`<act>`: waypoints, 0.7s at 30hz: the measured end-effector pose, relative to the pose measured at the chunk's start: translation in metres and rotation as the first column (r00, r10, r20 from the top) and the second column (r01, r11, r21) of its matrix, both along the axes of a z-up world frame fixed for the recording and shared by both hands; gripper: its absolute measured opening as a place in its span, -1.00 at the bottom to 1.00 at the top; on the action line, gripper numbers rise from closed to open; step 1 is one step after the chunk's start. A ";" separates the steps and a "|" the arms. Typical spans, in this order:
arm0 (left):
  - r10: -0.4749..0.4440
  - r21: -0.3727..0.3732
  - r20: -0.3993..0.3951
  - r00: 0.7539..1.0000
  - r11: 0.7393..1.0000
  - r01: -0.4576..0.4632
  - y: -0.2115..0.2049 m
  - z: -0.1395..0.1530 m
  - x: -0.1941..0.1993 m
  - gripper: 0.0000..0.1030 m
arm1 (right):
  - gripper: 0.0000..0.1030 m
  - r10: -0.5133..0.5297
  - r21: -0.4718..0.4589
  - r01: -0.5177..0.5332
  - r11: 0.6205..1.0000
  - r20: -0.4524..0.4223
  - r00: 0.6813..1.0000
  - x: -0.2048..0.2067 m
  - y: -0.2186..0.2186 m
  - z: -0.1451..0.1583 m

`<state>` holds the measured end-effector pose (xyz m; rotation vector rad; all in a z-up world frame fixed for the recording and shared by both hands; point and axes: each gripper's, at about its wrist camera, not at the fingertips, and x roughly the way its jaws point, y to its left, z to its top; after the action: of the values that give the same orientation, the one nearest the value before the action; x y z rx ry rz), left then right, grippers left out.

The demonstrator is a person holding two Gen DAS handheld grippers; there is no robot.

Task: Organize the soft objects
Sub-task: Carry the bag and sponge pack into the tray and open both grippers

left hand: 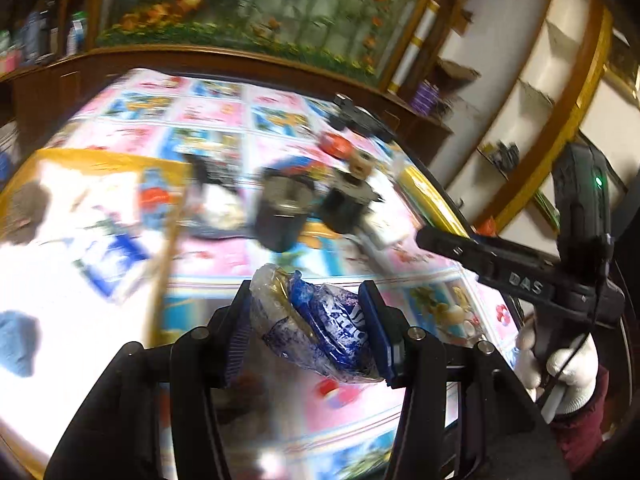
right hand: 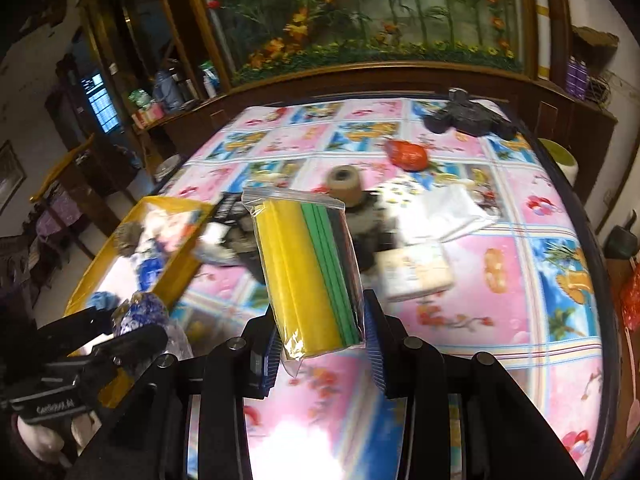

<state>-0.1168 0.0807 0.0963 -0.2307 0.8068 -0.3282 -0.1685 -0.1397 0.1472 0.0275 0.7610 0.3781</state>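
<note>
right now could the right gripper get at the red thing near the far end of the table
Probably not yet: the right gripper is shut on the bag of foam sheets, so its jaws are full. The red object lies uncovered, apart from other items.

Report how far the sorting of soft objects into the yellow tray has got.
Done: the yellow tray already holds several soft items. In hand: the left gripper is shut on a blue-printed plastic bag; the right gripper is shut on a zip bag of yellow and green sponges. Left: the orange pouch, tape roll and packets on the tablecloth.

Crumpled blue-and-clear packet (left hand: 320, 328) and bagged yellow-green sponges (right hand: 310, 276) held above the table.
</note>
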 end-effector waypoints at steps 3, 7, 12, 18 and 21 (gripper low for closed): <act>0.088 -0.005 0.016 0.996 0.996 -0.088 0.037 0.005 -0.011 -0.03 | -0.31 0.059 0.003 -0.059 0.998 -0.001 0.998 -0.008 0.028 0.004; 0.206 -0.027 0.013 0.979 0.978 -0.205 0.087 0.002 -0.020 -0.03 | -0.31 0.160 -0.021 -0.160 0.987 -0.004 0.987 -0.017 0.078 0.004; 0.309 -0.050 0.010 0.951 0.950 -0.308 0.137 -0.004 -0.026 -0.03 | -0.31 0.266 -0.050 -0.268 0.962 -0.042 0.963 -0.019 0.138 -0.004; 0.375 0.031 0.015 0.927 0.926 -0.376 0.180 -0.006 -0.012 -0.03 | -0.30 0.360 -0.104 -0.370 0.923 -0.100 0.927 -0.013 0.207 -0.019; 0.381 0.081 0.015 0.925 0.921 -0.381 0.193 -0.011 0.003 -0.02 | -0.30 0.382 -0.097 -0.397 0.913 -0.148 0.912 -0.002 0.229 -0.030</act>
<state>-0.1133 0.2732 0.0853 -0.3043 0.7562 0.0733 -0.1703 0.0897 0.1173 -0.2249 0.9157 0.7149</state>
